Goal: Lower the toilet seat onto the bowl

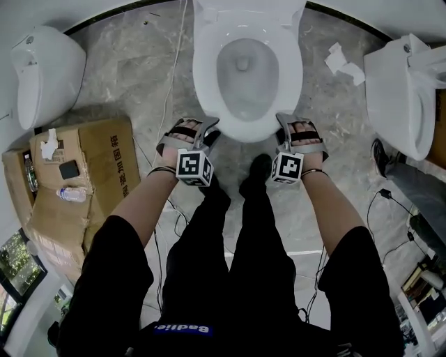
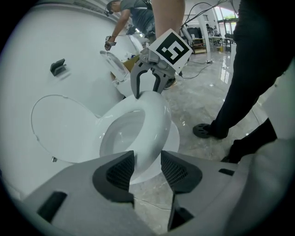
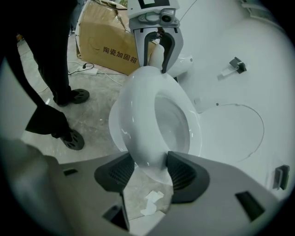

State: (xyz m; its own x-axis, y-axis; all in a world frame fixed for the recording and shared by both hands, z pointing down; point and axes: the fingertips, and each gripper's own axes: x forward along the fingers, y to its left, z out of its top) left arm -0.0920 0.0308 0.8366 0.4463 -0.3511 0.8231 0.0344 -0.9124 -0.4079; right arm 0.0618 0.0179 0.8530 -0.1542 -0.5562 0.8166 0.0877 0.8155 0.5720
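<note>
The white toilet seat (image 1: 209, 70) lies flat on the bowl (image 1: 247, 132) at the top middle of the head view. The lid (image 1: 247, 10) stands up behind it. My left gripper (image 1: 207, 132) is at the seat's front left rim and my right gripper (image 1: 284, 127) at its front right. In the left gripper view the jaws (image 2: 147, 159) stand wide with the seat's rim (image 2: 154, 120) between the pads and a gap on each side. In the right gripper view the jaws (image 3: 151, 161) are spread around the seat's rim (image 3: 143, 133) too, not pressing it.
A cardboard box (image 1: 104, 167) with a bottle and small items lies on the marble floor at left. White fixtures stand at far left (image 1: 42, 70) and far right (image 1: 401, 90). Crumpled paper (image 1: 343, 61) and cables (image 1: 390, 202) lie on the floor. My shoes (image 1: 256, 174) are just before the bowl.
</note>
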